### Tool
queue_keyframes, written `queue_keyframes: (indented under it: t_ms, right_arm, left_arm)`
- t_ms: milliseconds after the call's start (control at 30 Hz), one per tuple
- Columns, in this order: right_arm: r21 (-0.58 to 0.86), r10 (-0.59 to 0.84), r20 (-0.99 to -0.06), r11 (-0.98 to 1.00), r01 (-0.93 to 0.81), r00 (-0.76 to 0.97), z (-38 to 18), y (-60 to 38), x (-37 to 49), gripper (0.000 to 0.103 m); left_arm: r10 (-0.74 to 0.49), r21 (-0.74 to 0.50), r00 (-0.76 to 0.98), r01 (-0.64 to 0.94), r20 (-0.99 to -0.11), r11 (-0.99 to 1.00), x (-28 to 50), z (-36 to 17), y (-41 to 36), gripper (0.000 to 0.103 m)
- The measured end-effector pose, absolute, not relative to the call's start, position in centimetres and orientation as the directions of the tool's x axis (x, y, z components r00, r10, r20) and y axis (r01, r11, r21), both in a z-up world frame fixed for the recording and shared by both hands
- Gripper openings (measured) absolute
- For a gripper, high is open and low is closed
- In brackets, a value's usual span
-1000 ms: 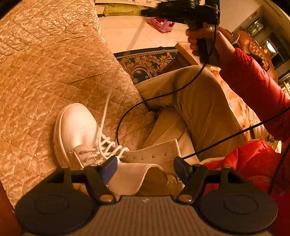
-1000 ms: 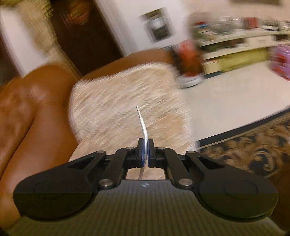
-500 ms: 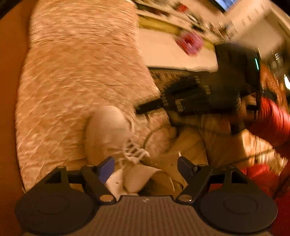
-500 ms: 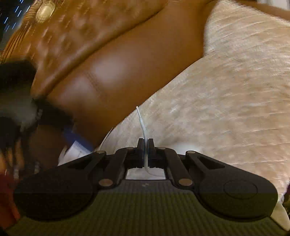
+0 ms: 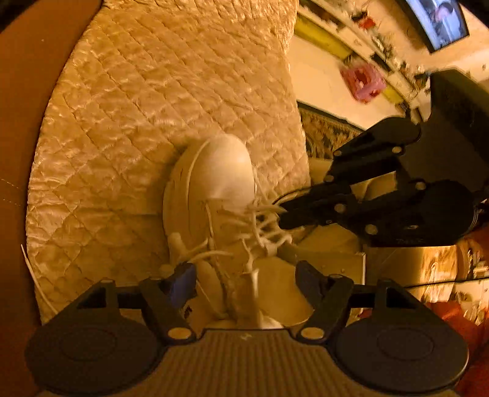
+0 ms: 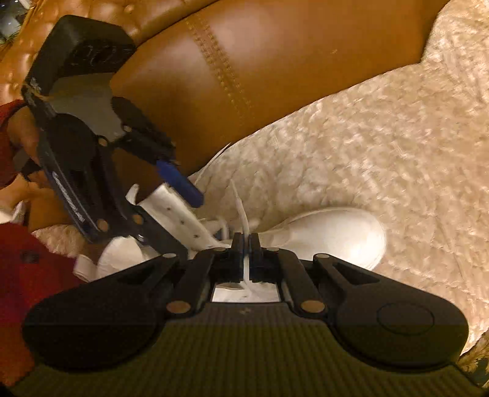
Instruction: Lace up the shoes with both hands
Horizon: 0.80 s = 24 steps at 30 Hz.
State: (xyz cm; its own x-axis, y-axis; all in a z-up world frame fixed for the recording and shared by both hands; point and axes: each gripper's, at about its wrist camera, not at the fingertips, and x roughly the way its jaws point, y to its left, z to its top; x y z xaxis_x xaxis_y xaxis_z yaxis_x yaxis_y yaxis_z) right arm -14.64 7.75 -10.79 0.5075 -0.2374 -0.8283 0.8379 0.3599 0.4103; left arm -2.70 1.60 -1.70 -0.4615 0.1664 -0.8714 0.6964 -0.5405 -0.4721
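My right gripper (image 6: 247,241) pinches the white shoelace (image 6: 241,213); my left gripper (image 5: 244,282), its jaws just closing slightly (nothing between), stands spread above the white sneaker (image 5: 220,183).

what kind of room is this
Most likely a home living room: a brown leather sofa with a quilted cover, a wall-mounted TV, and a patterned rug.

White shoe (image 5: 214,195) with white lace (image 6: 243,213), on cream quilted cover (image 5: 152,107) stitched in a diamond pattern. Tan-brown leather sofa (image 6: 244,76) with a stitched seam, far left. Black left tool (image 5: 244,279) with blue pads (image 5: 180,282); black right tool (image 6: 247,241). Red sleeve (image 6: 27,274) near left. Pink stool (image 5: 363,81) far right.
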Motion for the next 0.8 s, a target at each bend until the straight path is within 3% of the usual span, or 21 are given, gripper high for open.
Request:
queue_keyframes:
  t_ms: [200, 233, 300, 467, 800]
  right_arm:
    - [0.378, -0.092, -0.879, 0.462, 0.802, 0.467, -11.0, 8.9, -12.1, 0.005]
    - [0.374, -0.078, -0.885, 0.466, 0.802, 0.458, -10.9, 9.0, -11.9, 0.005]
    - [0.371, -0.061, -0.891, 0.475, 0.798, 0.451, -10.7, 8.9, -11.7, 0.005]
    - [0.372, -0.015, -0.9, 0.492, 0.787, 0.435, -10.7, 8.6, -10.7, 0.005]
    - [0.352, 0.063, -0.925, 0.518, 0.78, 0.375, -11.3, 7.3, -9.6, 0.006]
  left_arm:
    - [0.126, -0.403, -0.409, 0.712, -0.904, -0.575, -3.4, -1.5, 3.3, 0.077]
    - [0.107, -0.389, -0.406, 0.718, -0.907, -0.577, -3.4, -1.4, 3.7, 0.071]
    - [0.069, -0.346, -0.376, 0.744, -0.924, -0.572, -3.3, -1.5, 4.2, 0.045]
    - [-0.024, -0.324, -0.385, 0.807, -0.922, -0.493, -2.2, -1.6, 5.8, 0.03]
    - [-0.133, -0.399, -0.448, 0.872, -0.884, -0.282, 1.2, -1.9, 6.3, 0.026]
